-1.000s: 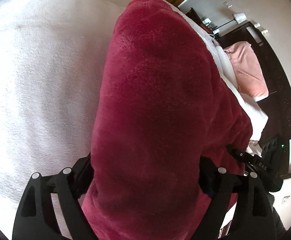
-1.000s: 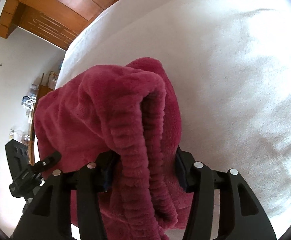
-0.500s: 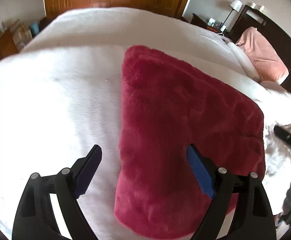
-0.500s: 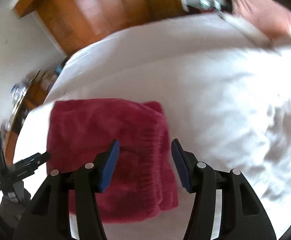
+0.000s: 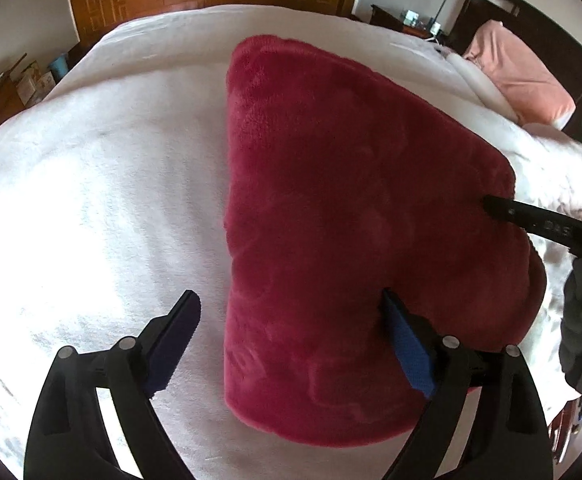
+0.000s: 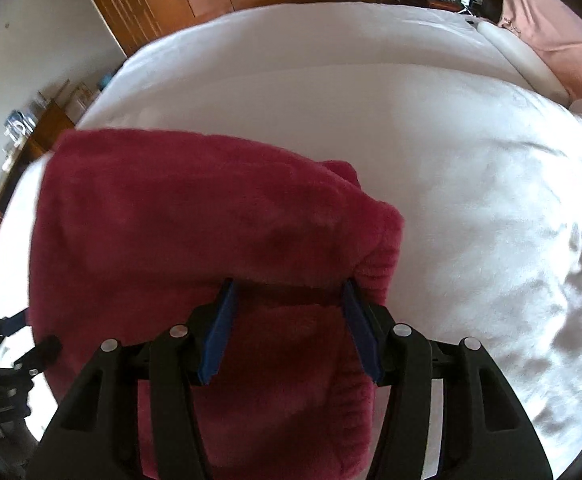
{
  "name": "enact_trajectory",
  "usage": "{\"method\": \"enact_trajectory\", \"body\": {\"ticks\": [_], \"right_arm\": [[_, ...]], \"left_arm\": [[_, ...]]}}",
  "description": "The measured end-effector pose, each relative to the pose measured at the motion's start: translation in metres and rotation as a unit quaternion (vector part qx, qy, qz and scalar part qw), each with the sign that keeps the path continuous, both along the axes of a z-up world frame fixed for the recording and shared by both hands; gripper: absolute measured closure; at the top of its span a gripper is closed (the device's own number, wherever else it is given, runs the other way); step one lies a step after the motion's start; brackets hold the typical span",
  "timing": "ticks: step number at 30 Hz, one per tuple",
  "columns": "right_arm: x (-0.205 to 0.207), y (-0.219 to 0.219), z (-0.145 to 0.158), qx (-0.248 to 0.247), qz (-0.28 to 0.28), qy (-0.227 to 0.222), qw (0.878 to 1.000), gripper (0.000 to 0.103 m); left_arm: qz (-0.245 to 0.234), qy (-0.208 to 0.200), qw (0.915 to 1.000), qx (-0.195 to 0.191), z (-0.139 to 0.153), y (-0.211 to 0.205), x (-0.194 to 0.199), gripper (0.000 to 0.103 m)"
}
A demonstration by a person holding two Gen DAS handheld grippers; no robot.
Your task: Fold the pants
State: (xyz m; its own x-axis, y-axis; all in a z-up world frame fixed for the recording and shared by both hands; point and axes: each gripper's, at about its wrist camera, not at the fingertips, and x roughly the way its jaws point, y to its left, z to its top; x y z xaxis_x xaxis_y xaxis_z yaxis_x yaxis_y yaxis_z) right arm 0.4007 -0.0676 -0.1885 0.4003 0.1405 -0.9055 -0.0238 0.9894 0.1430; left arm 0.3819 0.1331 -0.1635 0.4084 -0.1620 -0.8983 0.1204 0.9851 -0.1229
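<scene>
One compact bundle is what the red fleece pants (image 5: 355, 216) make now, lying folded on the white bedspread (image 5: 103, 184) near its front edge. The left gripper (image 5: 291, 316) has just been opening; its jaws hang wide above the fabric, clamping nothing. The right gripper (image 6: 287, 308) also stands apart, unclamped, over the ribbed waistband end. Folding looks essentially finished, perhaps only smoothing left.

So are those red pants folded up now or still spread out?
Folded. The pants lie as one compact, doubled-over block on the white bed, no legs trailing.
</scene>
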Motion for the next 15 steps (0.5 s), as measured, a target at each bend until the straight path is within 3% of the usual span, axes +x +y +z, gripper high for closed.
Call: {"method": "enact_trajectory", "body": {"ticks": [7, 15], "right_arm": [[0.004, -0.003, -0.013, -0.016, 0.001, 0.011, 1.000, 0.048], [-0.010, 0.007, 0.020, -0.018, 0.021, -0.014, 1.000, 0.048]], "left_arm": [[-0.012, 0.003, 0.9999, 0.011, -0.003, -0.012, 0.008, 0.013], [-0.009, -0.013, 0.9984, 0.054, 0.010, -0.026, 0.011, 0.013]]}}
